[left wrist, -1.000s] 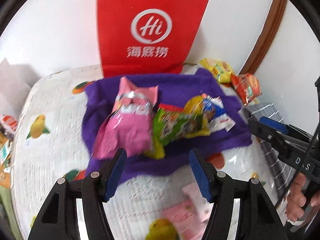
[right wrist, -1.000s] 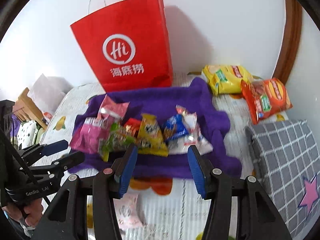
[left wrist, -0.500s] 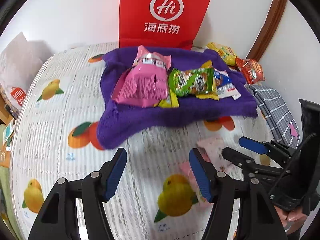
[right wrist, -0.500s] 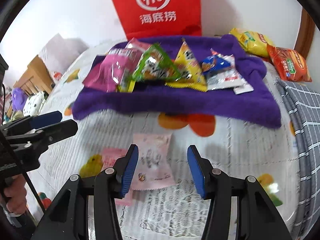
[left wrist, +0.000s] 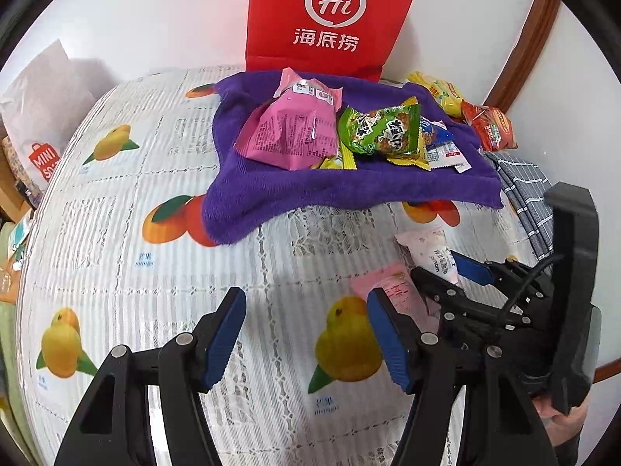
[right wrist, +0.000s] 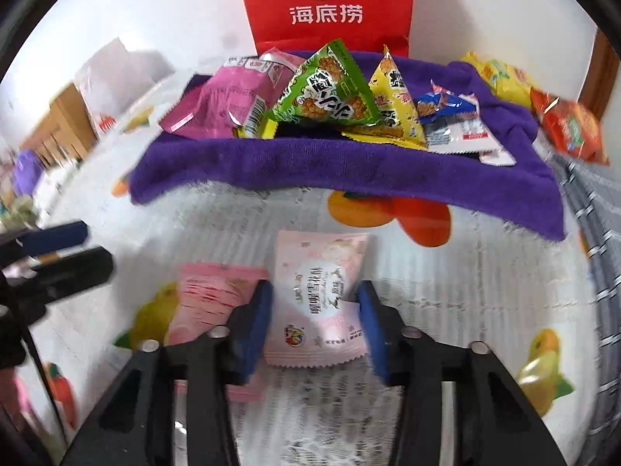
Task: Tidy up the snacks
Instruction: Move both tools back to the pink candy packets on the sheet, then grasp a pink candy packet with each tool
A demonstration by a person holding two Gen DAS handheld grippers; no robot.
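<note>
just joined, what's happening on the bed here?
A person is sorting snacks with two handheld grippers. The right gripper has just been closing around a pale pink snack packet on the fruit-print cover. The left gripper hangs open and empty beside it. Other snacks are piled on the purple towel.

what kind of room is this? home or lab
Likely a home, not a lab: a round table with a fruit-print cover, snack packets piled on a purple towel, and a red shopping bag against the wall.
</note>
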